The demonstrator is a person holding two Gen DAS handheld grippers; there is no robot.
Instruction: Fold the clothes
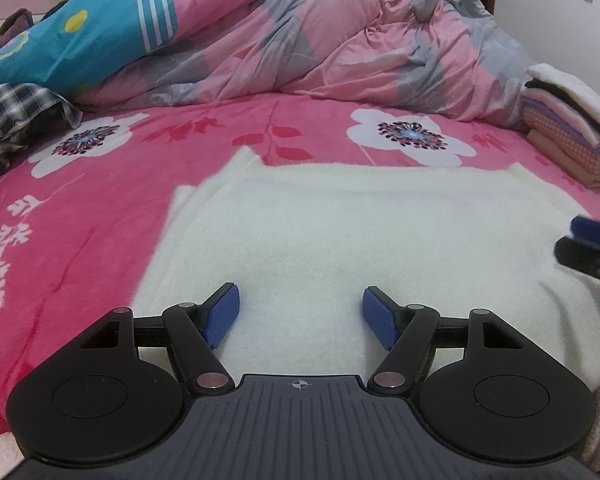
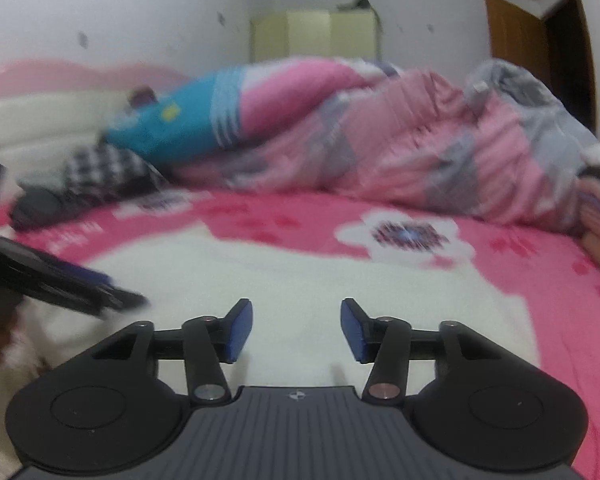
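Note:
A white fleecy garment (image 1: 340,220) lies spread flat on the pink flowered bed sheet (image 1: 80,208). It also shows in the right wrist view (image 2: 300,276), which is blurred. My left gripper (image 1: 301,314) is open and empty, low over the garment's near part. My right gripper (image 2: 297,330) is open and empty over the same garment. The right gripper also shows at the right edge of the left wrist view (image 1: 592,248). The left gripper shows at the left edge of the right wrist view (image 2: 72,284).
A rumpled pink and grey quilt (image 1: 340,44) and a blue cushion (image 1: 84,32) lie at the back of the bed. A stack of folded clothes (image 1: 568,128) sits at the right. A plaid garment (image 1: 16,116) lies at the left.

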